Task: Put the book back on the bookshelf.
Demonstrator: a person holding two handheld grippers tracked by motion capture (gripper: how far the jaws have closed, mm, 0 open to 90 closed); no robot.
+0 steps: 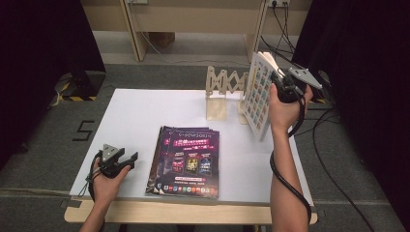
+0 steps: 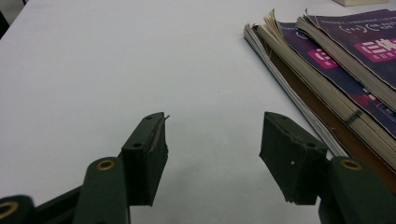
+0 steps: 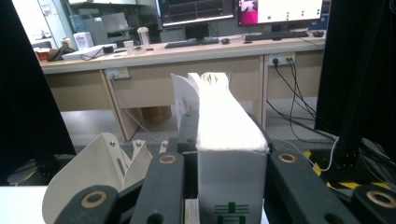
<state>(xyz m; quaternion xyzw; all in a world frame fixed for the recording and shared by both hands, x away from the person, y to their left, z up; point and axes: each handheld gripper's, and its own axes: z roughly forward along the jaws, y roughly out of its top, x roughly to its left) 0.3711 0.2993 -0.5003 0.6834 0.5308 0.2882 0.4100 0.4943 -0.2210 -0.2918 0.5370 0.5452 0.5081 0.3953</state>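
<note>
The right claw (image 1: 279, 83) is clenched on the spine of a thick white-covered book with a grid of small coloured pictures on its front (image 1: 258, 94), holding it upright and lifted off the white worktop (image 1: 140, 116) near the far right corner. In the right gripper view the book's spine and page block (image 3: 229, 140) sit squarely between the two jaws. Just beside it, towards the far edge, stands a light wooden expanding book rack with a zigzag lattice (image 1: 225, 92), apart from the book. The step in hand looks like carrying the book to that rack. The next move calls for bringing the book level with a slot, keeping it vertical, and lowering it in before letting go.

The left claw (image 1: 126, 160) is released and grasps nothing, resting near the front left corner beside a stack of purple-covered magazines (image 1: 186, 162) lying flat near the front edge.
</note>
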